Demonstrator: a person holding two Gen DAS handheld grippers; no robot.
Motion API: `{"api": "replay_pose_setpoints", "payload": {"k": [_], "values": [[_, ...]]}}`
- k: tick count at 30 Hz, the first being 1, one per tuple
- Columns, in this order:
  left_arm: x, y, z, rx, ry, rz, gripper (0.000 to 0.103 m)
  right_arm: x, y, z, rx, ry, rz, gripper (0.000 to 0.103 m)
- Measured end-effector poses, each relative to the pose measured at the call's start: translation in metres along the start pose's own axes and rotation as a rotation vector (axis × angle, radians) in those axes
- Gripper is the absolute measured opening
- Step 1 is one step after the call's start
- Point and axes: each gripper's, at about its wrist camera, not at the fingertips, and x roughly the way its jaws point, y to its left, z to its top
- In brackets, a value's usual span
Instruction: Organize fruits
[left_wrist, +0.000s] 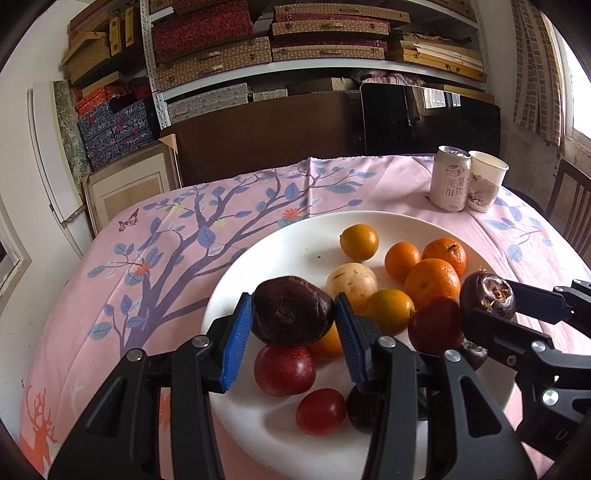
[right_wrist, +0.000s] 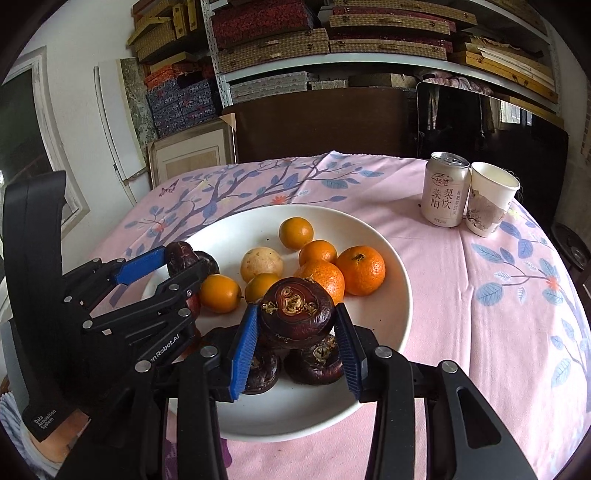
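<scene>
A white plate (left_wrist: 295, 236) (right_wrist: 384, 314) holds mandarins (left_wrist: 432, 282) (right_wrist: 360, 271), small yellow-orange fruits (left_wrist: 359, 240), a pale round fruit (left_wrist: 351, 282), red fruits (left_wrist: 284, 369) and dark water chestnuts (right_wrist: 317, 363). My left gripper (left_wrist: 292, 300) (right_wrist: 183, 260) hangs over the plate's near left part, blue pads against both sides of a dark water chestnut (left_wrist: 291, 314). My right gripper (right_wrist: 296, 311) (left_wrist: 487, 301) is shut on another water chestnut (right_wrist: 297, 314), just above the chestnuts lying on the plate. Whether it rests on them I cannot tell.
A drink can (right_wrist: 445, 188) and a paper cup (right_wrist: 489, 197) stand close together at the table's back right. The pink tree-print tablecloth (right_wrist: 480, 295) covers the table. Behind it are a dark board, framed pictures and shelves of boxes (left_wrist: 210, 55). A chair (left_wrist: 569, 206) stands at the right.
</scene>
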Motion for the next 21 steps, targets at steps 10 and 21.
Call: {"api": "replay_pose_setpoints", "payload": {"k": [10,21], "values": [[-0.02,0.001,-0.002,0.007,-0.047,0.044,0.082,-0.008,-0.002,-0.004,0.009,-0.033,-0.024,0.06],[-0.061,0.008,-0.019,-0.024,-0.089,0.047,0.096,-0.039,-0.003,-0.021,0.056,-0.084,-0.026,0.074]]}}
